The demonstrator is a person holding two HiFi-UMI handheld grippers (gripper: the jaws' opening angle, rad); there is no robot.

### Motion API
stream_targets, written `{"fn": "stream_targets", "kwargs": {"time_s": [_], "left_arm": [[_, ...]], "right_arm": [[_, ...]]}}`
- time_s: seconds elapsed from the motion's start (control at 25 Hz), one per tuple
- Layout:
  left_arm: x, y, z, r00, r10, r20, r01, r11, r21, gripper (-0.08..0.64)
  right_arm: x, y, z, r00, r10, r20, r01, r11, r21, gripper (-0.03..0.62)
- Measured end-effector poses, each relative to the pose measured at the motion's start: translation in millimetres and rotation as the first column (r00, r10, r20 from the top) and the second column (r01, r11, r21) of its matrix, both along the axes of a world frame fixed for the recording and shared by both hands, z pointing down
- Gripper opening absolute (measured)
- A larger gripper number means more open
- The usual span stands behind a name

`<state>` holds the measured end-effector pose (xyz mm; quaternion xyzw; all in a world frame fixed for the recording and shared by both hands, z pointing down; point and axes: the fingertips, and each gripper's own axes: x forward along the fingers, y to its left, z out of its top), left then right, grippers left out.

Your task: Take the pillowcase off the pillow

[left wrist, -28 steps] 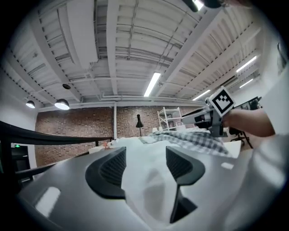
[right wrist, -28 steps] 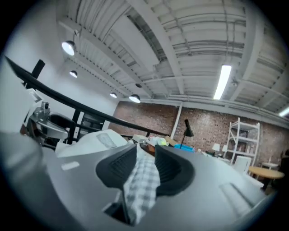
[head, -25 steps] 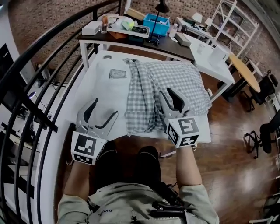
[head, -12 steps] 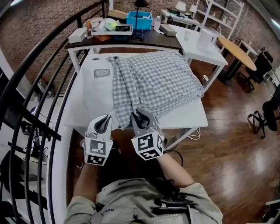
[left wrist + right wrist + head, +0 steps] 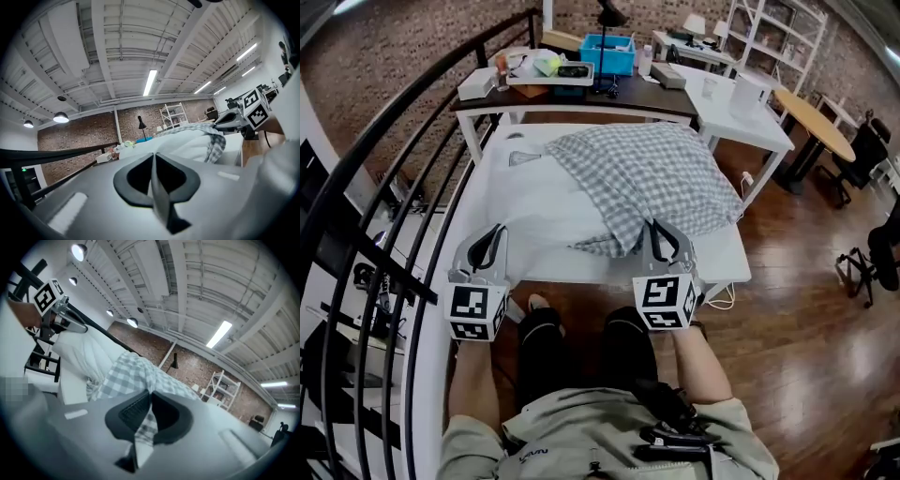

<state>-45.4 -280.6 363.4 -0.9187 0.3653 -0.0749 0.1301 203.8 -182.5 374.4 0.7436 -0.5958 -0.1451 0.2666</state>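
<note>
A white pillow (image 5: 534, 202) lies on the white table (image 5: 717, 261), its left and near part bare. The grey checked pillowcase (image 5: 652, 173) covers its far right part and bunches at the near edge. My left gripper (image 5: 494, 232) is at the pillow's near left corner, and the left gripper view shows that gripper (image 5: 153, 157) shut on a thin fold of white fabric. My right gripper (image 5: 661, 232) is at the pillowcase's near edge; its jaws have just been closing. Checked cloth is pinched in the right gripper (image 5: 149, 397).
A black curved railing (image 5: 403, 187) runs along the left. Behind the table stands a dark desk with a blue bin (image 5: 607, 53) and clutter; a white desk (image 5: 741, 108) and a round wooden table (image 5: 811, 117) are at right. The person's legs are under the near edge.
Both grippers were open a second ago and are now shut on fabric. They have spread apart along the near edge, and more bare white pillow shows at the left.
</note>
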Motion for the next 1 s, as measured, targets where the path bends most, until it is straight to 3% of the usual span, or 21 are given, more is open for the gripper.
{"fn": "stream_targets", "kwargs": {"time_s": [0.12, 0.28, 0.4, 0.48, 0.56, 0.64, 0.72, 0.84, 1.0], "left_arm": [[-10, -16, 22, 1.0, -0.015, -0.007, 0.015, 0.999, -0.053, 0.018], [-7, -23, 78, 1.0, -0.004, 0.001, 0.004, 0.98, -0.198, 0.02], [2, -13, 80, 0.999, 0.033, 0.01, -0.03, 0.978, -0.204, 0.047], [6, 1, 55, 0.998, 0.058, -0.009, -0.058, 0.985, -0.161, 0.099], [9, 19, 11, 0.993, 0.088, -0.075, -0.092, 0.994, -0.054, 0.182], [12, 32, -41, 0.975, 0.132, -0.176, -0.121, 0.99, 0.071, 0.201], [25, 29, -76, 0.965, 0.166, -0.204, -0.137, 0.98, 0.146, 0.201], [65, -10, -82, 0.983, 0.162, -0.083, -0.15, 0.979, 0.135, 0.219], [111, -76, -41, 0.984, 0.146, 0.099, -0.141, 0.989, -0.053, 0.318]], "right_arm": [[17, 1, 21, 0.999, 0.042, 0.007, -0.042, 0.999, -0.032, 0.021], [7, 0, 70, 0.999, 0.024, 0.031, -0.02, 0.992, -0.126, 0.018], [4, 1, 86, 0.999, 0.003, 0.042, 0.003, 0.988, -0.151, 0.018], [5, 2, 86, 0.998, -0.004, 0.065, 0.014, 0.989, -0.148, 0.018], [7, 3, 86, 0.996, -0.01, 0.084, 0.022, 0.989, -0.143, 0.018], [7, 2, 86, 0.995, -0.015, 0.095, 0.028, 0.989, -0.143, 0.018], [7, 2, 85, 0.994, -0.019, 0.106, 0.034, 0.989, -0.141, 0.018], [6, 4, 84, 0.991, -0.031, 0.13, 0.049, 0.989, -0.141, 0.018], [0, 9, 77, 0.983, -0.092, 0.159, 0.116, 0.981, -0.153, 0.021]]}}
